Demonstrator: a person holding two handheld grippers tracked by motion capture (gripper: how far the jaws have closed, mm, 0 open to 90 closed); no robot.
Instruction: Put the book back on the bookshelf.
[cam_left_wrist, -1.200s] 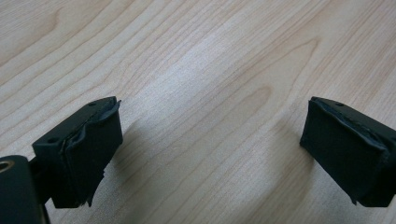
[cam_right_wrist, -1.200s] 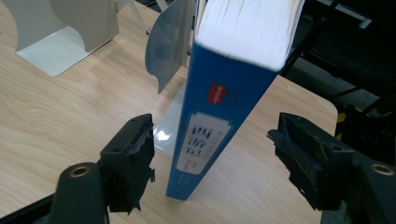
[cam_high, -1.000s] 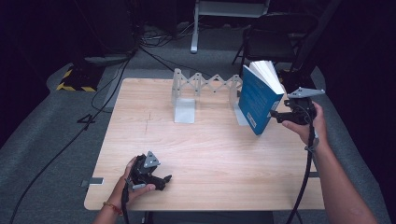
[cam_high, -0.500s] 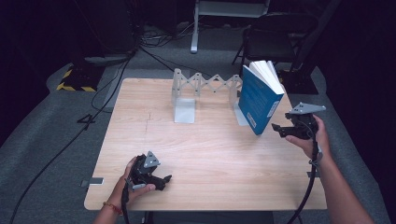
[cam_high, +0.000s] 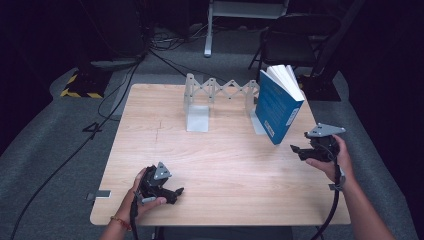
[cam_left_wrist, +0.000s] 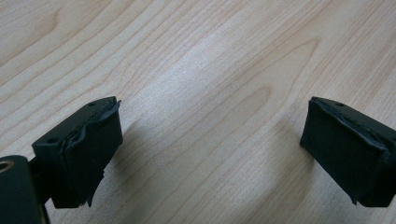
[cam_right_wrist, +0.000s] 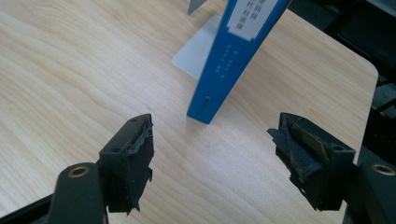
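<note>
Progress note: blue hardcover book is seen standing on its lower edge at the far right of the light wooden table, tilted, its spine toward the near side and its white page block fanned at the top. It leans against the right end plate of the white expandable bookend rack, whose 2 flat feet rest on the table; whether the book sits squarely on the right foot cannot be told.

Right gripper is held just beside the book, near and to its right, apart from it. Its jaws stand released and wide, with nothing between them; in the right gripper view the book's spine is seen ahead of the gap, not inside it.

Left gripper rests low at the near left of the table, well apart from book and rack. Its jaws are likewise spread, with bare wood between them.

Judgement: placement of the book at the rack looks done, since it stands unsupported by either gripper. Left over, if anything: straightening the tilt, or closing the rack against the cover.
</note>
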